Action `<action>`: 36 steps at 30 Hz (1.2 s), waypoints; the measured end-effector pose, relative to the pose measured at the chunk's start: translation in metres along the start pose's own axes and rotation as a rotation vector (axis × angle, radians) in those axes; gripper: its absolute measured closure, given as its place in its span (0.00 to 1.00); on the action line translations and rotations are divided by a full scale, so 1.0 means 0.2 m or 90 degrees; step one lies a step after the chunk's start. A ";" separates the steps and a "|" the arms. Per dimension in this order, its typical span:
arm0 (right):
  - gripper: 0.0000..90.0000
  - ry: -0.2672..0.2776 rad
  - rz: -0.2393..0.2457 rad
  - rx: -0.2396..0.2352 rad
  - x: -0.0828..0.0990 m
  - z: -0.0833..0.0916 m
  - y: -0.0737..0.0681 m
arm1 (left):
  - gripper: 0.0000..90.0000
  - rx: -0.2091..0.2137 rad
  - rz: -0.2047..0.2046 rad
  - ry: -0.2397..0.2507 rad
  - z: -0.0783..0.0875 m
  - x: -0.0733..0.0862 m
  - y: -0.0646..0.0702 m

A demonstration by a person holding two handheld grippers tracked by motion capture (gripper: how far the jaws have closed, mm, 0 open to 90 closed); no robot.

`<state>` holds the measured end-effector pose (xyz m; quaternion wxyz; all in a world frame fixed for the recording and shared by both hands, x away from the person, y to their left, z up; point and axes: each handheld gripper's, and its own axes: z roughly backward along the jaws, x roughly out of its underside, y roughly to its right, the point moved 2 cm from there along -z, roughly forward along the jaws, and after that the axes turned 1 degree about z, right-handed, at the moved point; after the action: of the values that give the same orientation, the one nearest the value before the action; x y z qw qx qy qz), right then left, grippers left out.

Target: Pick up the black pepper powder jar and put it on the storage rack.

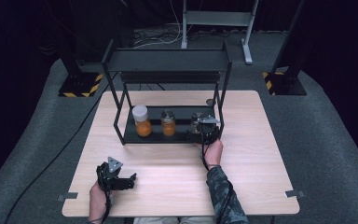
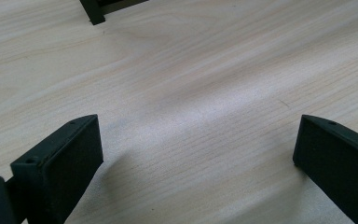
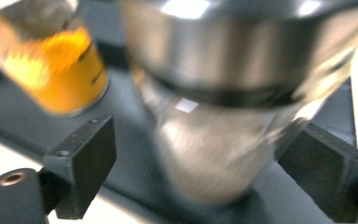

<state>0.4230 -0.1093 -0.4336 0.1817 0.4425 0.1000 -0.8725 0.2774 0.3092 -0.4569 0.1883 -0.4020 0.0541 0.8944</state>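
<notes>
Jar (image 3: 209, 154) between released right claw (image 3: 200, 161) | shelf (image 1: 135, 135) right end | left claw (image 2: 198, 149) released

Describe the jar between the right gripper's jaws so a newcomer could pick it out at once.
On the wooden table stands a black two-tier rack; three jars sit in a row on its lower shelf. The one meant is the rightmost jar, at the right gripper. It has a wide silver lid and pale greyish contents, while its two neighbours hold orange.
</notes>
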 end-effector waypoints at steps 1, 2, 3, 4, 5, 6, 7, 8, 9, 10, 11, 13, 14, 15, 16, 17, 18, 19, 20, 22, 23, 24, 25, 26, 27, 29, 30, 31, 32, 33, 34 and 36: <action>0.10 -0.010 0.011 0.003 -0.01 0.01 -0.01 | 0.01 0.000 0.000 0.000 0.00 0.00 0.00; 0.08 -0.021 0.024 0.004 -0.02 0.01 -0.03 | 0.01 0.000 0.000 0.000 0.00 0.00 0.00; 0.06 -0.031 0.030 0.004 -0.03 0.01 -0.04 | 0.01 0.000 0.000 0.000 0.00 0.00 0.00; 0.04 -0.040 0.036 0.002 -0.04 0.02 -0.05 | 0.01 0.000 0.001 0.000 0.00 0.00 0.00; 0.03 -0.049 0.042 -0.001 -0.05 0.02 -0.06 | 0.01 0.001 0.002 0.000 0.00 0.00 0.00; 0.03 -0.054 0.047 0.001 -0.05 0.03 -0.06 | 0.01 0.001 0.001 0.000 0.00 0.00 0.00; 0.04 -0.056 0.050 0.004 -0.05 0.03 -0.07 | 0.01 0.000 0.001 0.000 0.00 0.00 0.00; 0.04 -0.061 0.053 0.007 -0.05 0.04 -0.08 | 0.01 0.001 0.001 0.000 0.00 0.00 0.00; 0.03 -0.067 0.055 0.008 -0.05 0.05 -0.08 | 0.01 0.001 0.002 -0.001 0.00 0.00 0.00; 0.02 -0.072 0.060 0.011 -0.05 0.05 -0.09 | 0.01 0.001 0.003 0.000 0.00 0.00 0.00; 0.02 -0.080 0.067 0.013 -0.05 0.05 -0.10 | 0.01 0.000 0.003 0.000 0.00 0.00 0.00; 0.02 -0.089 0.073 0.011 -0.05 0.07 -0.11 | 0.01 0.000 0.003 0.000 0.00 0.00 0.00; 0.01 -0.093 0.075 0.010 -0.05 0.08 -0.12 | 0.01 0.000 0.002 -0.001 0.00 0.00 0.00; 0.01 -0.096 0.078 0.009 -0.04 0.09 -0.12 | 0.01 0.000 0.002 0.000 0.00 0.00 0.00; 0.01 -0.099 0.082 0.004 -0.04 0.10 -0.12 | 0.01 0.000 0.002 0.000 0.00 0.00 0.00; 0.01 -0.103 0.084 -0.001 -0.04 0.12 -0.12 | 0.01 0.000 0.003 0.000 0.00 0.00 0.00; 0.00 -0.104 0.087 -0.003 -0.03 0.13 -0.13 | 0.01 0.000 0.003 0.000 0.00 0.00 0.00; 0.00 -0.106 0.091 -0.008 -0.02 0.15 -0.13 | 0.01 0.000 0.002 -0.001 0.00 0.00 0.00; 0.00 -0.107 0.096 -0.012 -0.01 0.17 -0.14 | 0.01 0.000 0.002 0.000 0.00 0.00 0.00; 0.00 -0.108 0.106 -0.021 0.03 0.21 -0.15 | 0.01 0.000 0.004 -0.001 0.00 0.00 0.00; 0.00 -0.108 0.111 -0.024 0.04 0.22 -0.15 | 0.01 0.000 0.004 -0.001 0.00 0.00 0.00; 0.00 -0.107 0.114 -0.029 0.06 0.24 -0.16 | 0.01 0.000 0.003 -0.001 0.00 0.00 0.00; 0.00 -0.106 0.118 -0.032 0.07 0.26 -0.16 | 0.01 -0.001 0.002 -0.001 0.00 0.00 0.00; 0.00 -0.106 0.122 -0.036 0.09 0.28 -0.16 | 0.01 -0.001 0.002 -0.001 0.00 0.00 0.00; 0.00 -0.105 0.124 -0.040 0.12 0.30 -0.16 | 0.01 0.000 0.004 0.000 0.00 0.00 0.00; 0.00 -0.106 0.133 -0.043 0.17 0.34 -0.16 | 0.01 -0.001 0.002 -0.001 0.00 0.00 0.00; 0.00 -0.105 0.137 -0.047 0.19 0.36 -0.15 | 0.01 -0.001 0.002 -0.001 0.00 0.00 0.00; 0.00 -0.111 0.137 -0.053 0.21 0.37 -0.14 | 0.01 -0.001 0.001 0.000 0.00 0.00 0.00; 0.00 -0.110 0.137 -0.059 0.23 0.38 -0.13 | 0.01 -0.001 0.001 0.000 0.00 0.00 0.00; 0.00 -0.110 0.136 -0.060 0.26 0.40 -0.12 | 0.01 -0.001 0.002 0.000 0.00 0.00 0.00; 0.00 -0.109 0.131 -0.060 0.28 0.41 -0.11 | 0.01 -0.001 0.002 0.000 0.00 0.00 0.00; 0.00 -0.103 0.128 -0.067 0.32 0.44 -0.08 | 0.01 -0.001 0.001 0.000 0.00 0.00 0.00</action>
<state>0.3170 -0.1385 -0.4331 0.2986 0.3683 0.0862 -0.8762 0.2774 0.3089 -0.4569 0.1868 -0.4020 0.0536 0.8948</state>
